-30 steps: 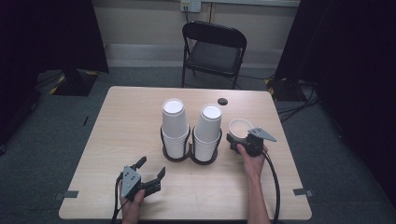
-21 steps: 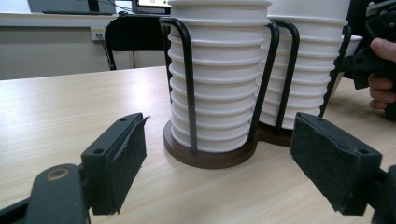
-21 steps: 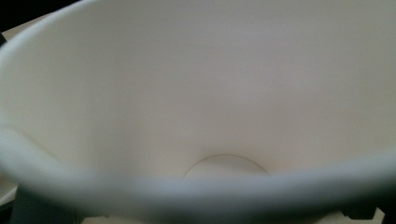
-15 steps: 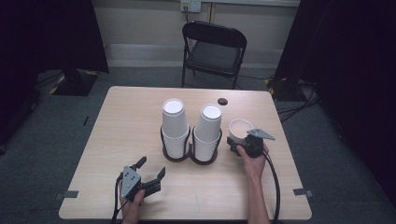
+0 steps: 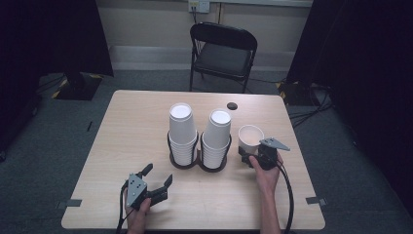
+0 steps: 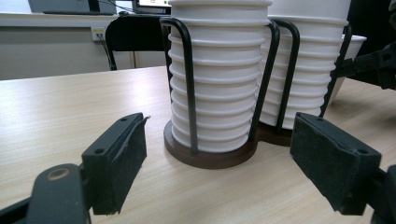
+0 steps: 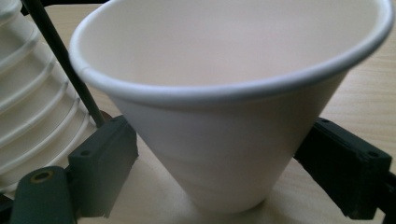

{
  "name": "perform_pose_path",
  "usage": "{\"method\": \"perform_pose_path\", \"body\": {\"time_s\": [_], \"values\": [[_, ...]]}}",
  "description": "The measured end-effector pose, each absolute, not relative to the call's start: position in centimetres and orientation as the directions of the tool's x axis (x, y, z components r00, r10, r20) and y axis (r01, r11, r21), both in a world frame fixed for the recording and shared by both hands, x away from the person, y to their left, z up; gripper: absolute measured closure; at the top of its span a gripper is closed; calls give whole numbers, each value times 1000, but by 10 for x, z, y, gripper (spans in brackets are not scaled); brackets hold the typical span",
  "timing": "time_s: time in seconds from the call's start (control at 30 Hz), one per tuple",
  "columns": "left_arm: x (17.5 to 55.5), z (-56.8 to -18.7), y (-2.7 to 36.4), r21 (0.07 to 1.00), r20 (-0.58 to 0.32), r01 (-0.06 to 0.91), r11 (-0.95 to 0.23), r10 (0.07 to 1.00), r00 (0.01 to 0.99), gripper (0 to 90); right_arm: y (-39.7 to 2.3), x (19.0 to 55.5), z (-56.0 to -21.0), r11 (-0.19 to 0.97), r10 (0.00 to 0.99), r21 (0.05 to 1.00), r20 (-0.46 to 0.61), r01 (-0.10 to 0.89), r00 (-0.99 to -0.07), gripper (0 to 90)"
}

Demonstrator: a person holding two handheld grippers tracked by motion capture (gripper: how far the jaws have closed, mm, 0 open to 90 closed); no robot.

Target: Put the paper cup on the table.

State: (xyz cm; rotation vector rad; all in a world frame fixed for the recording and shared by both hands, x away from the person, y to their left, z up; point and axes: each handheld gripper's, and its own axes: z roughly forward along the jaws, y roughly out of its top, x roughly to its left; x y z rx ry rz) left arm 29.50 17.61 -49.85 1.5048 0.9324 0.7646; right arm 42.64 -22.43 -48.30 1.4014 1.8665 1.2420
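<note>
High view: single white cup (image 5: 251, 138) stood upright on the tabletop (image 5: 122, 131), just right of the black two-ring holder (image 5: 199, 155) w/ its two cup stacks (image 5: 182, 131). Right claw (image 5: 249, 155) sat at the cup's near side, hand (image 5: 266, 174) behind it; grey plate covered the jaw tips, so the grip was hard to read from here. Left claw (image 5: 157, 178) lay near the front edge, well apart from the holder, jaws spread, nothing btwn them. Chair (image 5: 223, 53) beyond the far edge; small dark disc (image 5: 232, 105) by that edge.

Left claw view: pads (image 6: 119, 158) wide apart, holder base (image 6: 210, 156) straight ahead, stack tops cut off by frame.

Right claw view: cup (image 7: 224, 121) sat btwn the pads (image 7: 105, 163), tilted in frame. Left pad seemed to touch the wall, right pad a hair off; couldn't tell if it truly pinched. Cup's foot blurred.
</note>
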Motion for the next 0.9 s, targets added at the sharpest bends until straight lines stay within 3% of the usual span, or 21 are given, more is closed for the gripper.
{"method": "perform_pose_path", "body": {"time_s": [0.3,0.9], "values": [[295,-498,176,990,-24,132,-42,888,460,185,-226,395,-477,11,939,896,144,444,-312,136],[294,-499,176,990,-36,137,-28,896,443,164,-210,337,-476,-3,919,955,121,298,-376,140]]}}
